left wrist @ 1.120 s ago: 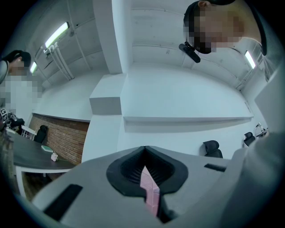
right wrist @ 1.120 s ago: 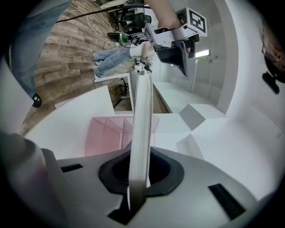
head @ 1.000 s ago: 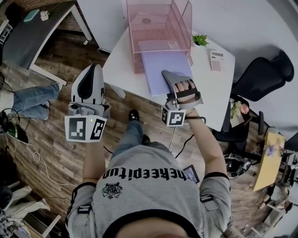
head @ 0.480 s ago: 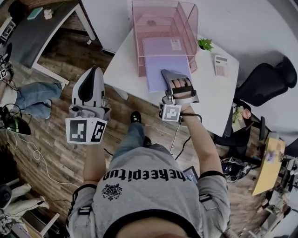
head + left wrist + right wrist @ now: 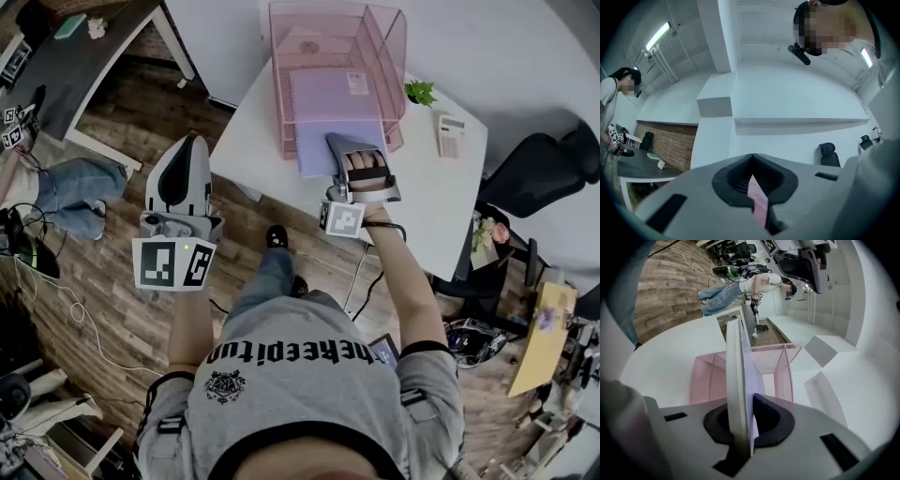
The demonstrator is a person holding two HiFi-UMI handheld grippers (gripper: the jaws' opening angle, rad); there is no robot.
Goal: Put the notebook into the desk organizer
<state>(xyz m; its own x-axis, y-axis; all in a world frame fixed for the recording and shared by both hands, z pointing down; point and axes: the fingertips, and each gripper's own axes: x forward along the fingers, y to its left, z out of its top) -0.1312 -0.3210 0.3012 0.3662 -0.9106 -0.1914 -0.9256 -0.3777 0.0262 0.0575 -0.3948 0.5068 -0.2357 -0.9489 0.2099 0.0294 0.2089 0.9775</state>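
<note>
Head view: white table [image 5: 439,202] on wood-plank floor [image 5: 122,314].

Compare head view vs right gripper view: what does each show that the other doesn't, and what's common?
Head view only: the left gripper out over the wood floor, off the table. A calculator and small plant sit on the table. The notebook is partly inside the organizer, its near end sticking out.
Right gripper view only: jaws shut on the notebook's near edge, seen edge-on.
Both: right gripper, purple notebook, pink mesh organizer, white table.
</note>
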